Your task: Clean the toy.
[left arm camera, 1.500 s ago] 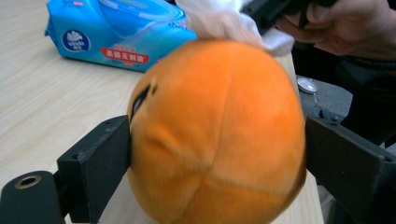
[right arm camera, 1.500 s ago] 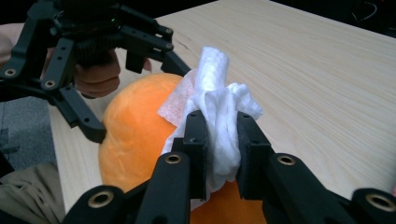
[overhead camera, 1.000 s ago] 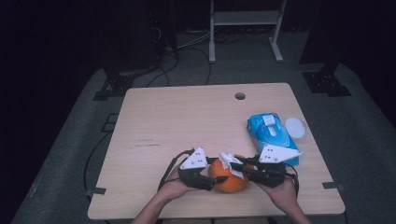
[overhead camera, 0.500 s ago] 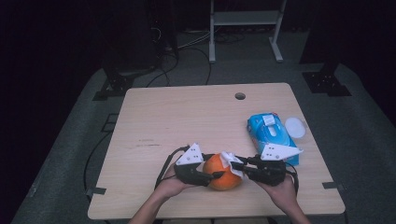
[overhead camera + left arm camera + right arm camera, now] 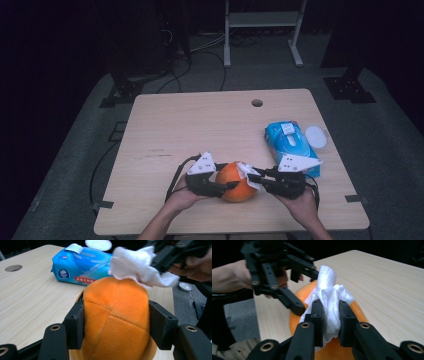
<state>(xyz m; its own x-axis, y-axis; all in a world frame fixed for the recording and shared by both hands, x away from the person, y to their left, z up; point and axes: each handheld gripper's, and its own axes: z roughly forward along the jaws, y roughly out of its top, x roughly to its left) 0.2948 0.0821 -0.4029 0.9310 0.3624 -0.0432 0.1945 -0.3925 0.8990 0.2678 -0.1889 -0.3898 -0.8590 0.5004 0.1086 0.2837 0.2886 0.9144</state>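
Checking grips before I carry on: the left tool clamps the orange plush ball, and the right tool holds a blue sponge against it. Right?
Not quite. The right tool holds a crumpled white wipe, not a blue sponge, as the right gripper view shows. The left tool does clamp the orange plush ball.

Orange plush ball [image 5: 233,181] w/ white wipe [image 5: 246,171] atop.

Soft overhead light fell evenly on the pale wooden table [image 5: 200,130], while the surrounding floor stayed nearly black. The high view was dim and slightly grainy. Both gripper views were sharper up close, their backgrounds softly blurred, without glare.
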